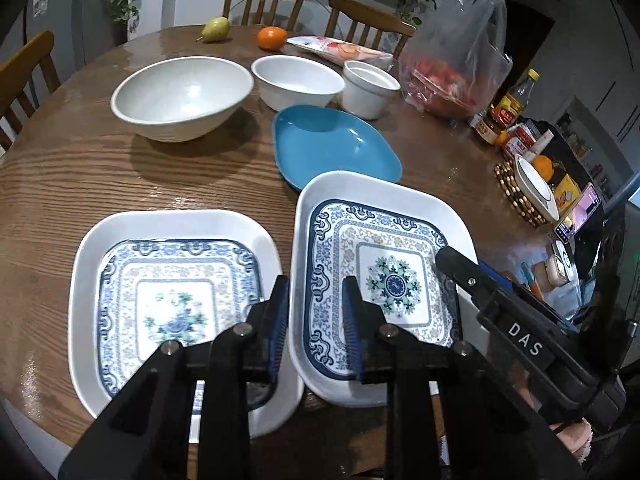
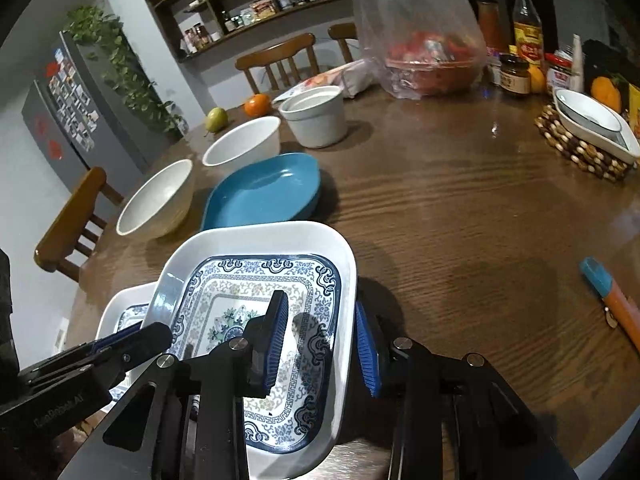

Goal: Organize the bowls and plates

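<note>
While both tools close on one dish, a second patterned plate (image 1: 176, 300) lies flat on the tabletop (image 1: 80, 172), just left of the left hand-held gripper (image 1: 316, 316). It is a white rounded rectangle with a raised rim and a blue scrollwork border around a pale floral middle. The left hand-held gripper pinches the left rim of the lifted plate (image 1: 384, 280), one blue pad (image 1: 354, 320) inside the dish and one outside. This plate bears the same blue-and-white pattern with a green and navy medallion at its centre, and it sits tilted, its near-left edge overlapping the flat plate's rim. The right hand-held gripper (image 2: 324, 344) clamps the plate's right rim, one pad inside and one outside. Beyond the grippers rest a blue dish (image 1: 336, 146) and three white bowls (image 1: 182, 96).
</note>
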Available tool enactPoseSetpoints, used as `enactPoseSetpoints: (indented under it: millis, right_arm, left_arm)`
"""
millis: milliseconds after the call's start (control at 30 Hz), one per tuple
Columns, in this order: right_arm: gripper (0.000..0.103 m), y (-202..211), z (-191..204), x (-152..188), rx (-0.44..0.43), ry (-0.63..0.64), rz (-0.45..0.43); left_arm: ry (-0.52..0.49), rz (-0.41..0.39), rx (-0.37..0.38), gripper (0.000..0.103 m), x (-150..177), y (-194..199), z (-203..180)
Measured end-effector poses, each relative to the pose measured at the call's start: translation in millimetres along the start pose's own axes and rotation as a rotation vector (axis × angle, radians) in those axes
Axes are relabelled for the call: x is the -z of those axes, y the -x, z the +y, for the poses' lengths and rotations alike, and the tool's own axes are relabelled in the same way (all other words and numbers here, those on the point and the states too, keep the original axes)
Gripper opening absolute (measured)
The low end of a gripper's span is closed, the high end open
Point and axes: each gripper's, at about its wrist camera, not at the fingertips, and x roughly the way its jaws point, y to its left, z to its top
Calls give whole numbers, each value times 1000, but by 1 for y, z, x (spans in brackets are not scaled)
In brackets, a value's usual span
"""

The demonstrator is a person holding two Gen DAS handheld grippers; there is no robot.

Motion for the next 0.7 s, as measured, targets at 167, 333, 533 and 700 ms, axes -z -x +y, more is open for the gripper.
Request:
enactPoseSetpoints:
  millis: [167, 333, 533, 700]
  right_arm:
    - [36, -3, 16, -2, -15, 29, 4]
    - [36, -6, 34, -3, -28, 63, 9]
    - [36, -12, 58, -5, -51, 101, 14]
    - [36, -17, 76, -3, -68, 136, 26]
  left_arm:
    - [23, -12, -12, 23, 2, 9, 13]
    - [56, -36, -32, 23, 2, 21, 29]
    - [90, -50, -49, 23, 4, 32, 47]
    - [123, -65, -71, 23, 6, 41, 63]
